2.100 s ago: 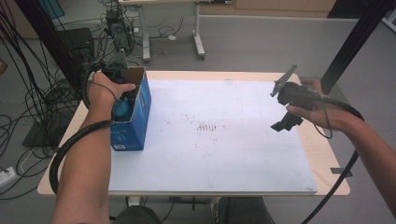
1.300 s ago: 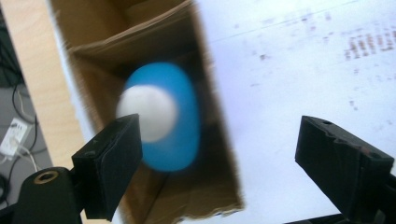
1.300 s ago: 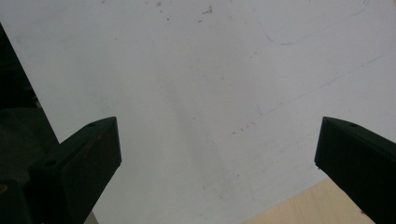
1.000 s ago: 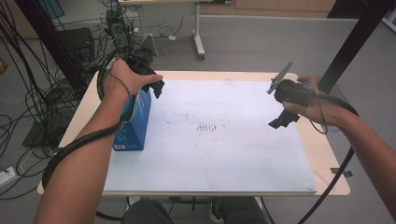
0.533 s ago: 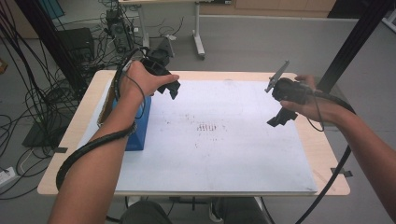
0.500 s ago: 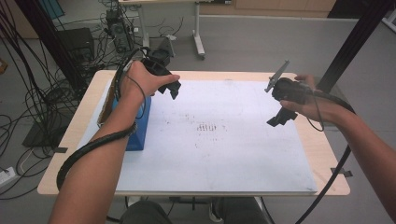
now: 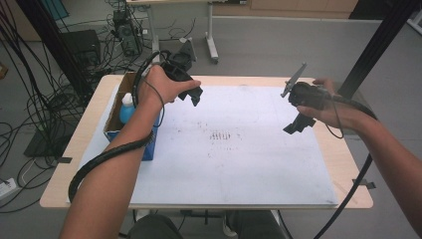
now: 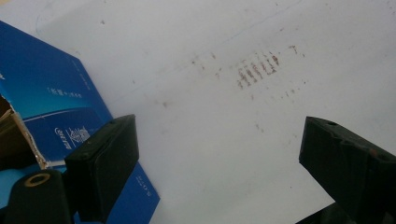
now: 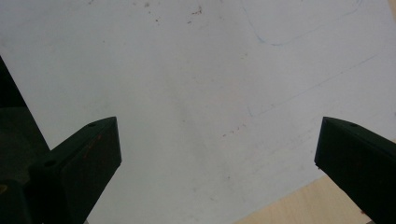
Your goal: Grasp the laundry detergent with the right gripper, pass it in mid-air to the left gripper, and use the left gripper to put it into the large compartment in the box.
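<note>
An open blue cardboard box [image 7: 149, 144] stands at the table's left edge, and a blue bottle with a white cap [image 7: 127, 108] stands upright inside it. My left gripper [image 7: 194, 94] hovers above the white sheet [image 7: 234, 164] just right of the box, open and empty. In the left gripper view the box's blue side [image 8: 51, 102] lies left of the wide-apart jaws, and the left gripper [image 8: 219, 154] has only bare sheet between them. My right gripper [image 7: 296, 124] hangs open and empty over the sheet's right part. In the right gripper view the right gripper [image 9: 217, 149] faces bare white sheet [image 9: 196, 93].
The white sheet covers most of the wooden table [image 7: 343, 164], with faint reddish marks [image 7: 221, 137] near its middle. Cables and black equipment [image 7: 79, 47] lie on the floor at left. A table leg [image 7: 211, 30] stands behind, and a dark post [image 7: 378, 40] rises at right.
My left gripper has lifted out of the blue box and moved right, over the sheet. The bottle now shows in the box. The right gripper has barely shifted.
</note>
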The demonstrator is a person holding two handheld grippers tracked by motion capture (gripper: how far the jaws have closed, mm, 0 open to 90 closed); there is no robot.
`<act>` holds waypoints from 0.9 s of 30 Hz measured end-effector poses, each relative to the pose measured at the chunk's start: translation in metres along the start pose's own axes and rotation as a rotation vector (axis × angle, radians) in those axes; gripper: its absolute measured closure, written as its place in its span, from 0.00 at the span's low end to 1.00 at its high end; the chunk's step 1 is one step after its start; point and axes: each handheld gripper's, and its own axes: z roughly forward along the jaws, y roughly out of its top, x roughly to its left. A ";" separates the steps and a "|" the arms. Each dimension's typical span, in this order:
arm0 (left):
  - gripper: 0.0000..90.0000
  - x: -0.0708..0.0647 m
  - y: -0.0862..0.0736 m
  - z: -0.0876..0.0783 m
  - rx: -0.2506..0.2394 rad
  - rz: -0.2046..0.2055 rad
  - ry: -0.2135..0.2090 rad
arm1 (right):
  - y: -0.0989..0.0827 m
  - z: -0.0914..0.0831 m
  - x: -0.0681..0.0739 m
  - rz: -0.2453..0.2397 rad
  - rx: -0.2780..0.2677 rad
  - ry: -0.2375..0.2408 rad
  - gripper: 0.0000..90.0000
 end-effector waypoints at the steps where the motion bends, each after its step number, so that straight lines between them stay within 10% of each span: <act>1: 0.14 0.000 0.000 0.001 0.000 0.001 -0.002 | 0.000 0.000 0.000 0.000 0.001 -0.001 0.00; 27: 0.14 -0.003 0.004 0.000 -0.008 0.013 -0.011 | 0.000 0.001 -0.001 0.000 -0.006 0.002 0.00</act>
